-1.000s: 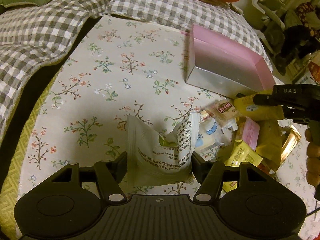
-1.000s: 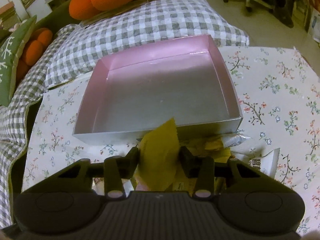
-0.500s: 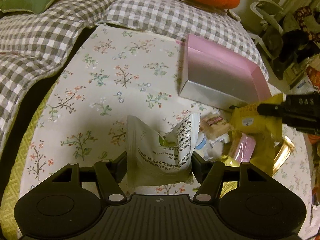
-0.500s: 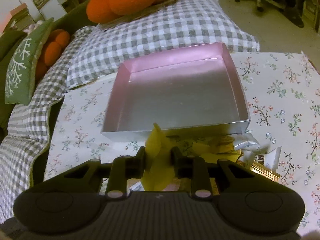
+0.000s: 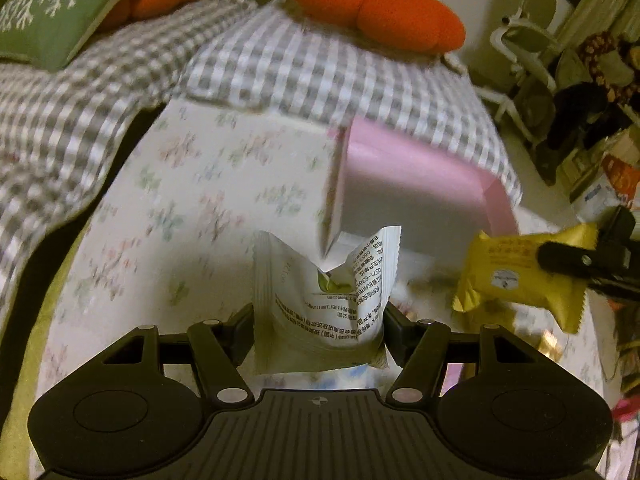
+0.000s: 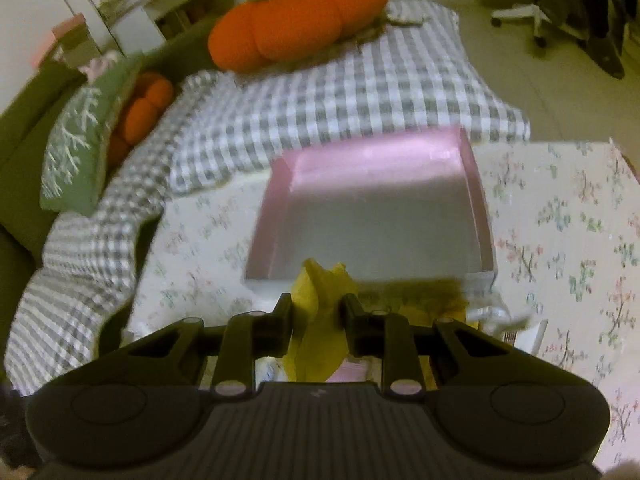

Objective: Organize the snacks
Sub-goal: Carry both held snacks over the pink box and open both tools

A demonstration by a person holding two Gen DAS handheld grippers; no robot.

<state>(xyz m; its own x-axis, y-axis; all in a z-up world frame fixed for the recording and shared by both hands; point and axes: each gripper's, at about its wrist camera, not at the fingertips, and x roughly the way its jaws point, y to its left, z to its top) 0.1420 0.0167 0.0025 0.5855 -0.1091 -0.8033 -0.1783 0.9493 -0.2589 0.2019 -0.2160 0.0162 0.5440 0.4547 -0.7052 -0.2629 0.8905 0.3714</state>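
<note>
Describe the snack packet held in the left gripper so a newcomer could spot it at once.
Start at the pink box on the floral tablecloth; just in front of its near corner, the left gripper pinches a white snack packet. It is crumpled, printed with black text and shows a green patch in its fold, unlike the yellow packet in the right gripper.

Your way into the pink box (image 6: 376, 216) stands open from above; its inside is bare. Its near wall rises just ahead of both held packets. The floral cloth (image 5: 192, 216) left of it lies free. Checked bedding (image 6: 320, 96) bounds the far side.
</note>
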